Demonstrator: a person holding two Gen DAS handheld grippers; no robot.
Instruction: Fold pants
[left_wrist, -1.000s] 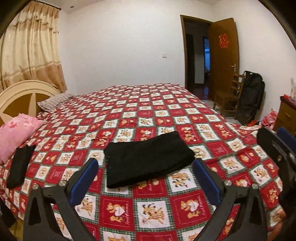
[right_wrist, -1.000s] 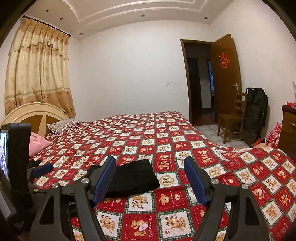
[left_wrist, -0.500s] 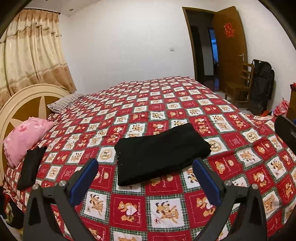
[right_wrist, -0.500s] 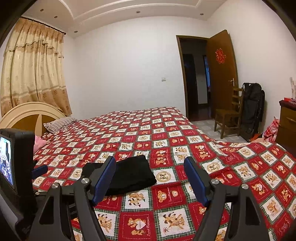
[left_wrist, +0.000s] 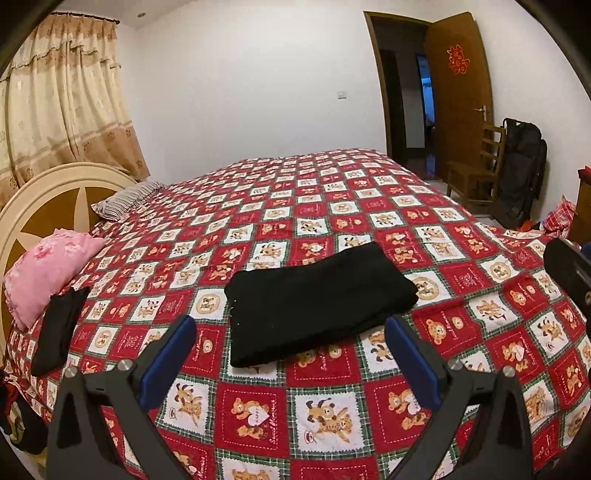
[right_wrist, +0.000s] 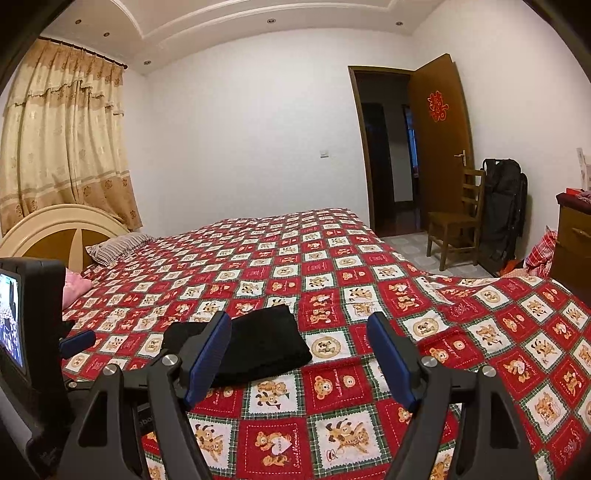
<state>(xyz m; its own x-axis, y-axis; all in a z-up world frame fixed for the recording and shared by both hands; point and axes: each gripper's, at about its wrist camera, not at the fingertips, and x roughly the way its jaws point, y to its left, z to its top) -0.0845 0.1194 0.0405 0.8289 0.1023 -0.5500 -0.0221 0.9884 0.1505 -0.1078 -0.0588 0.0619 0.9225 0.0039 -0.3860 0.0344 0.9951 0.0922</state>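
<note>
Black pants (left_wrist: 317, 301), folded into a compact rectangular stack, lying flat on the bed (left_wrist: 480, 310), which is covered by a red, white and green patchwork quilt with bear motifs. In the left wrist view the stack sits at the centre of the frame, just beyond the left gripper (left_wrist: 291, 354), whose blue-padded fingers (left_wrist: 166, 362) are spread wide and released, holding nothing and clear of the cloth.

In the right wrist view the pants (right_wrist: 258, 343) lie at 9 o'clock from the right gripper (right_wrist: 299, 354); its fingers (right_wrist: 391, 365) are likewise spread apart and empty, the left one overlapping the stack in the picture; contact cannot be told.

Toward 9 o'clock in the left view, a pink pillow (left_wrist: 48, 269) rests against the cream headboard (left_wrist: 55, 192), with a second dark garment (left_wrist: 59, 332) just beside it near the bed's edge and a striped pillow (left_wrist: 125, 199) farther back. At 2 o'clock stand a wooden chair (left_wrist: 476, 173) and a black bag (left_wrist: 524, 166) beside the open door (left_wrist: 458, 92).
</note>
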